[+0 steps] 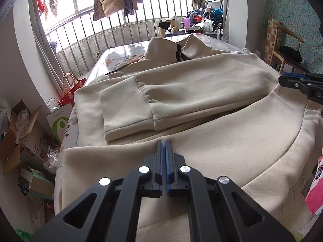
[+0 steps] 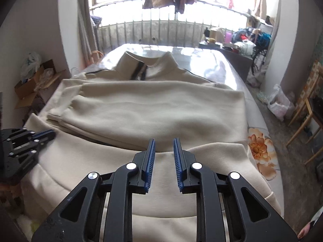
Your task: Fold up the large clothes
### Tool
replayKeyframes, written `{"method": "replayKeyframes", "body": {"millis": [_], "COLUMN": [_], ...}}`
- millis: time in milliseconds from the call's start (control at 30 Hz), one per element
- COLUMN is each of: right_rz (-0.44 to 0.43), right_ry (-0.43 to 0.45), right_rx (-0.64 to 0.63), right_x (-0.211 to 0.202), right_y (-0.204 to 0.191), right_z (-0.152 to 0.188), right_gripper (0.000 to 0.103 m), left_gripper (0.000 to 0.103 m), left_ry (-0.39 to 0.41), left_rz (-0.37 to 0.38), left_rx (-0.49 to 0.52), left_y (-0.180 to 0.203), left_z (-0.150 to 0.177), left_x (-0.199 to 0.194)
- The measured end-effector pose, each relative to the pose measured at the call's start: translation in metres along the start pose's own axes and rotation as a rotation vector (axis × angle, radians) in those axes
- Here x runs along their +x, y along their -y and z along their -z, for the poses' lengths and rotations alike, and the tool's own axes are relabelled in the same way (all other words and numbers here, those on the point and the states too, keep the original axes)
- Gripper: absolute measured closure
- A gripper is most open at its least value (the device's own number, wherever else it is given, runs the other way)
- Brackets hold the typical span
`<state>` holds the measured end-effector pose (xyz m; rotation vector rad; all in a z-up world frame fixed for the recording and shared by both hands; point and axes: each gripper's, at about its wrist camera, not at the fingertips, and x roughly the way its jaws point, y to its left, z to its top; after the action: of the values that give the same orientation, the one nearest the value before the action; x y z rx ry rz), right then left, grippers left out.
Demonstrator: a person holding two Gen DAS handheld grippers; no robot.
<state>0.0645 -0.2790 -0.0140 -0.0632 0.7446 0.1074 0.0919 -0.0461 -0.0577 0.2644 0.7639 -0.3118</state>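
A big cream sweatshirt (image 1: 201, 92) lies flat on the table (image 1: 121, 54), filling the middle of both views. Its collar, with a dark zip, points to 12 o'clock. Both sleeves are folded across the chest, and the bottom part is folded up toward them.

No words can be read anywhere. A white paper bag (image 1: 58, 119) at 9 o'clock in the left view has a green shape and a line of tiny print, too small to read. The boxes (image 1: 24, 141) on the floor beside it have print too, also too blurry to read.

The left gripper (image 1: 165, 142) is squeezed tight. Its blue pads meet at the tips, right at the folded cream edge. A tiny bit of pale fluff shows at the tips, but it is hard to tell if cloth is pinched there. The right gripper (image 2: 164, 141) has its pads apart, with nothing between them, just above the cloth.

Only the left view shows the red bag (image 1: 70, 88) and the paper bag at 9 o'clock, and a wooden chair (image 1: 286, 48) at 2 o'clock. Only the right view shows the orange flower (image 2: 258, 149) printed on the table cover at 3 o'clock, and a plastic bag (image 2: 280, 102) on the floor past it. Each view catches the other gripper at its edge.
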Motion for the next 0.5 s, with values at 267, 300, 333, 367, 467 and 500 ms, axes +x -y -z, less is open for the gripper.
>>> {"method": "replayKeyframes", "body": {"millis": [267,300,333,367,467,500], "right_rz": [-0.289,-0.291,-0.307,-0.319,-0.311,-0.308], "right_ry": [-0.146,-0.173,-0.165,-0.166,-0.172,-0.168], "right_rx": [-0.101,-0.094,-0.076,-0.06,-0.053,-0.058], "right_x": [0.025,0.035,0.038,0.041,0.042,0.041], "right_y": [-0.066,-0.068,-0.068,-0.066,-0.067,-0.068], "right_z": [0.016,0.018,0.02,0.019,0.018,0.018], "right_gripper": [0.086,0.087,0.087,0.088,0.09,0.09], "left_gripper": [0.101,0.1,0.1,0.097,0.097,0.097], "left_ry": [-0.011,-0.014,-0.02,-0.022,0.001,0.017], "left_rz": [0.022,0.035,0.05,0.073,0.163,0.195], "left_rx": [-0.023,-0.033,-0.043,-0.058,-0.118,-0.126], "left_y": [-0.002,-0.005,-0.007,-0.011,-0.027,-0.031], "left_z": [-0.001,-0.001,-0.001,-0.002,-0.001,0.001], "left_x": [0.0,0.0,0.0,-0.001,-0.021,-0.032]}}
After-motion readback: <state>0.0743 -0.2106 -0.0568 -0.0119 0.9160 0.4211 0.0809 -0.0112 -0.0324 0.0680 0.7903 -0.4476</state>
